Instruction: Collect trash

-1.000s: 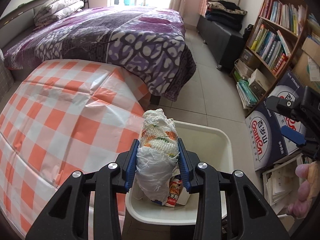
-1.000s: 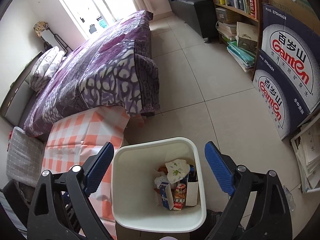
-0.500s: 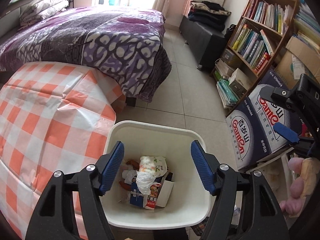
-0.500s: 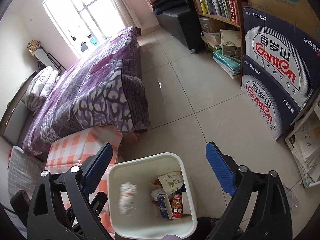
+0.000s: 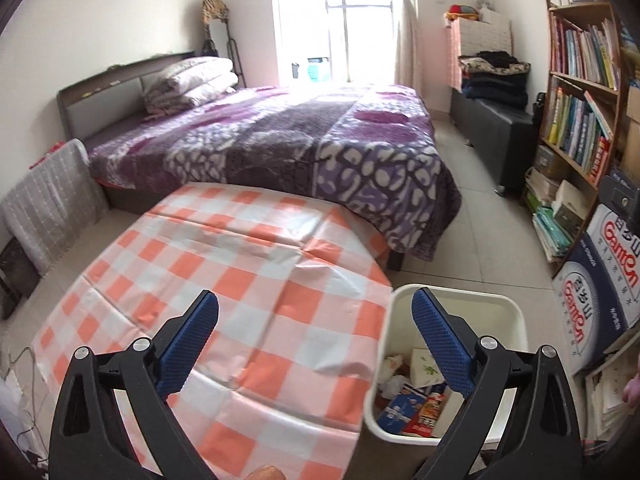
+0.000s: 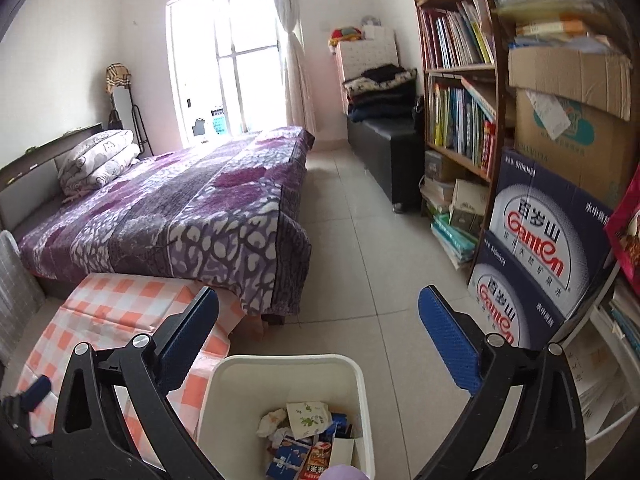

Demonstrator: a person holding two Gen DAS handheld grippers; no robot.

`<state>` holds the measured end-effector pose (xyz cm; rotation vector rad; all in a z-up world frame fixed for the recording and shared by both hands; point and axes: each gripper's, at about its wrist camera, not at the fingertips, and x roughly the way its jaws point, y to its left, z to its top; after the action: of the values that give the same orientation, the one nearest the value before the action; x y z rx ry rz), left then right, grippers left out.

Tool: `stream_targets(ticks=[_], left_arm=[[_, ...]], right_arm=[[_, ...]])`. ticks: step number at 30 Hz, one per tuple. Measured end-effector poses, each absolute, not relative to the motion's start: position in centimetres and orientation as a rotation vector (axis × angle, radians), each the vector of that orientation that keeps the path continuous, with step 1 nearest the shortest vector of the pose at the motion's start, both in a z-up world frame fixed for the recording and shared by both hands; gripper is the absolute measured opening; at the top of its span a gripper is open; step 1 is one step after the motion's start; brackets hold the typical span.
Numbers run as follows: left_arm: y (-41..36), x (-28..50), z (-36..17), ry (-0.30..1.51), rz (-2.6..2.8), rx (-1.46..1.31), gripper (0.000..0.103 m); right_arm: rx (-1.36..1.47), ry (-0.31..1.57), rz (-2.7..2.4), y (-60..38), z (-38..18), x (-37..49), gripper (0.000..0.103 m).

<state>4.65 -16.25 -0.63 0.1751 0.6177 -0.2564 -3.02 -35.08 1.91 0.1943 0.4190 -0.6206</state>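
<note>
A white trash bin (image 5: 516, 316) stands on the floor beside the checkered table; it also shows in the right wrist view (image 6: 288, 364). Inside lie crumpled white wrapping (image 5: 390, 374), cartons and wrappers (image 6: 308, 440). My left gripper (image 5: 316, 336) is open and empty, above the table edge with its right finger over the bin. My right gripper (image 6: 320, 340) is open and empty, raised above the bin's far rim.
The table with an orange-and-white checkered cloth (image 5: 240, 280) is left of the bin. A purple bed (image 5: 280, 140) lies behind it. Blue Ganten boxes (image 6: 532, 256) and a bookshelf (image 6: 460, 120) line the right wall. Tiled floor (image 6: 380, 240) runs between.
My left gripper opened and dropped the white wrapped bundle into the bin, then swung left over the table. Both grippers tilted up from the bin toward the room.
</note>
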Motion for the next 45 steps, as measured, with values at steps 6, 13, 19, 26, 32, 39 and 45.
stream_targets(ticks=[6,13,19,26,32,39,45], left_arm=[[-11.5,2.4,0.3,0.513,-0.11,0.164,0.096],[-7.2,1.5,-1.9,0.573,-0.031,0.14,0.096],[-4.9,2.3,-3.9,0.635,-0.007,0.122,0.096],[-4.4,2.9,-4.5,0.669,-0.014,0.109,0.096],[-4.4,2.8,-4.3,0.662,-0.012,0.107,0.096],[-4.4,2.8,-4.3,0.672,-0.015,0.099,0.096],[-4.4,2.9,-4.3,0.675,-0.014,0.094,0.096]], right_arm=[[0.195,0.515,-0.542,-31.6,0.0,-3.0,0.096],[0.086,0.569,-0.448,-26.1,-2.1,-2.1,0.096],[0.015,0.601,-0.405,-23.0,-3.6,-0.9,0.096],[-0.019,0.608,-0.387,-21.6,-4.2,0.0,0.096],[-0.026,0.613,-0.375,-21.3,-4.3,0.1,0.096],[-0.016,0.624,-0.372,-21.4,-4.4,0.2,0.096],[-0.014,0.624,-0.373,-21.5,-4.4,0.1,0.096]])
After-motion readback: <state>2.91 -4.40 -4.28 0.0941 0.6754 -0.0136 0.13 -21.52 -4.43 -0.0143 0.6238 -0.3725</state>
